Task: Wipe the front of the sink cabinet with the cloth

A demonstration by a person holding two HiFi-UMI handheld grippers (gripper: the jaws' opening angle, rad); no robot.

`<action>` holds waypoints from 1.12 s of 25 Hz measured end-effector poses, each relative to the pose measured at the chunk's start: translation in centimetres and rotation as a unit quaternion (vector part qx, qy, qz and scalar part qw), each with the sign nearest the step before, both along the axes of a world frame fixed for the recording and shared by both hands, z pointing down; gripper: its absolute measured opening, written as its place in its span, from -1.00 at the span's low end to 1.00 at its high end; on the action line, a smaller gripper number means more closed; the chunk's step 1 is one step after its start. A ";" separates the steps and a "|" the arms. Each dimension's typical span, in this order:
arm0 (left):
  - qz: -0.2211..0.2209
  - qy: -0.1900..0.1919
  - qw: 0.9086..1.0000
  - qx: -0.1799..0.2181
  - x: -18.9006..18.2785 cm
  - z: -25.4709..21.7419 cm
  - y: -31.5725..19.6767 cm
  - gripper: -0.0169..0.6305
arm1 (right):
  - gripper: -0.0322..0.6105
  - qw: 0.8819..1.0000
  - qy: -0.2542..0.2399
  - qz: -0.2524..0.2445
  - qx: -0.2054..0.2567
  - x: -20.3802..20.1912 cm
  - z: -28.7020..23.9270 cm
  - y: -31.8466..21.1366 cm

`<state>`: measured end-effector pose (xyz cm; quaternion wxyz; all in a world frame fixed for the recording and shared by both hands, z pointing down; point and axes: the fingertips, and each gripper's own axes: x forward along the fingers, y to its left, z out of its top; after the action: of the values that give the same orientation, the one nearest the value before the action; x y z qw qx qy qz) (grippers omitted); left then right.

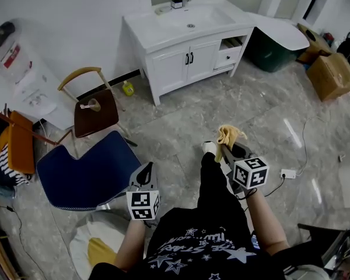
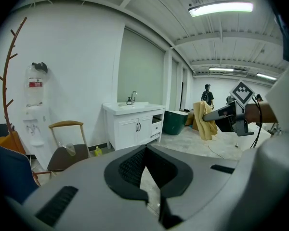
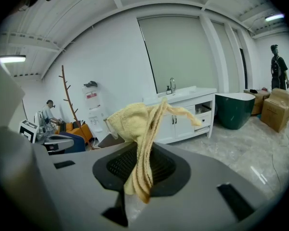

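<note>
The white sink cabinet [image 1: 189, 51] stands against the far wall, two doors shut, with a faucet on top. It also shows in the left gripper view as the cabinet [image 2: 132, 129] and in the right gripper view as the cabinet [image 3: 185, 119], a few steps off. My right gripper [image 1: 223, 150] is shut on a yellow cloth [image 1: 228, 134], which hangs bunched from the jaws as the cloth [image 3: 135, 121] above the gripper [image 3: 144, 153]. My left gripper [image 1: 146, 171] is lower left, jaws together and nothing held, seen close as the gripper [image 2: 145, 148]. The cloth [image 2: 202, 119] is visible from it.
A wooden chair [image 1: 95, 107] with a cup on it and a blue seat [image 1: 87, 168] are on the left. A yellow bottle [image 1: 128, 88] stands by the cabinet's left foot. A green bin [image 1: 274, 51], cardboard boxes [image 1: 329, 74] and a power strip [image 1: 287, 173] lie right.
</note>
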<state>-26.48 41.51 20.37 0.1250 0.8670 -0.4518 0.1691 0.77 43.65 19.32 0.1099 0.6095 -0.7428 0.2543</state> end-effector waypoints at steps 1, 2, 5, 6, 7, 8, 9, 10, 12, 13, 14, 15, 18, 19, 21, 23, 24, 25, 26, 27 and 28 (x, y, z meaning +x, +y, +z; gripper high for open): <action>-0.005 -0.003 1.000 -0.003 0.4 0.5 -1.3 -0.91 | -0.67 1.000 -0.002 0.001 0.000 0.9 0.4 -1.6; -0.008 -0.008 1.000 -0.005 0.9 0.9 -2.8 -0.91 | -0.67 1.000 -0.004 0.000 -0.001 1.8 0.8 -3.3; -0.025 -0.022 0.999 -0.007 2.9 1.8 -8.8 -0.91 | -0.67 1.000 0.004 -0.020 -0.009 4.6 2.1 -10.4; -0.036 -0.023 0.999 -0.008 3.6 1.9 -11.3 -0.91 | -0.66 0.999 0.008 -0.032 -0.011 5.5 2.7 -13.5; -0.048 -0.023 0.999 -0.007 4.4 2.0 -13.8 -0.91 | -0.67 0.999 0.009 -0.043 -0.014 6.4 3.5 -16.8; -0.060 -0.023 0.998 -0.006 5.3 2.2 -16.5 -0.91 | -0.67 0.998 0.008 -0.053 -0.018 7.5 4.4 -20.2; -0.071 -0.025 0.997 -0.005 6.3 2.4 -19.2 -0.91 | -0.67 0.998 0.005 -0.060 -0.022 8.5 5.2 -23.7; -0.079 -0.028 0.996 -0.006 7.4 2.6 -22.0 -0.91 | -0.67 0.997 0.002 -0.065 -0.027 9.6 6.0 -27.3; -0.096 -0.037 0.995 -0.014 9.7 3.0 -27.9 -0.91 | -0.67 0.996 -0.002 -0.076 -0.039 11.6 7.3 -34.4; -0.105 -0.040 0.993 -0.019 10.8 3.1 -30.7 -0.91 | -0.67 0.996 -0.002 -0.083 -0.046 12.4 7.9 -37.6; -0.116 -0.041 0.992 -0.024 11.8 3.1 -33.3 -0.91 | -0.67 0.994 0.000 -0.091 -0.052 13.0 8.5 -40.6; -0.126 -0.041 0.991 -0.027 12.6 3.0 -35.7 -0.91 | -0.67 0.993 0.003 -0.101 -0.057 13.5 8.9 -43.3; -0.146 -0.043 0.988 -0.034 14.7 3.0 -41.7 -0.91 | -0.67 0.990 0.024 -0.124 -0.065 14.4 10.3 -50.1; -0.149 -0.045 0.987 -0.035 15.3 3.2 -43.4 -0.91 | -0.67 0.989 0.034 -0.131 -0.066 14.6 10.8 -52.0; -0.152 -0.049 0.987 -0.034 16.3 3.6 -46.1 -0.91 | -0.67 0.986 0.054 -0.149 -0.058 14.4 11.7 -55.2; -0.147 -0.053 0.987 -0.029 16.9 4.2 -48.1 -0.91 | -0.67 0.983 0.061 -0.166 -0.043 13.7 12.5 -57.6; -0.143 -0.054 0.988 -0.024 17.0 4.6 -48.9 -0.91 | -0.67 0.983 0.060 -0.171 -0.039 13.1 13.0 -58.4; -0.140 -0.053 0.989 -0.017 16.9 5.0 -49.5 -0.91 | -0.67 0.983 0.057 -0.173 -0.036 12.5 13.7 -59.1; -0.139 -0.050 0.989 -0.010 16.9 5.5 -50.2 -0.91 | -0.67 0.983 0.054 -0.174 -0.034 11.9 14.5 -59.6; -0.140 -0.044 0.989 -0.005 16.8 6.2 -50.7 -0.91 | -0.67 0.983 0.053 -0.175 -0.030 11.3 15.4 -59.9; -0.141 -0.036 0.989 -0.001 16.7 7.2 -51.1 -0.91 | -0.67 0.983 0.053 -0.175 -0.025 10.8 16.4 -60.1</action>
<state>-9.73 -9.59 27.57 0.1321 0.7876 -0.5737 0.1818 11.61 -16.48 35.74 0.2077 0.4794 -0.8246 0.2169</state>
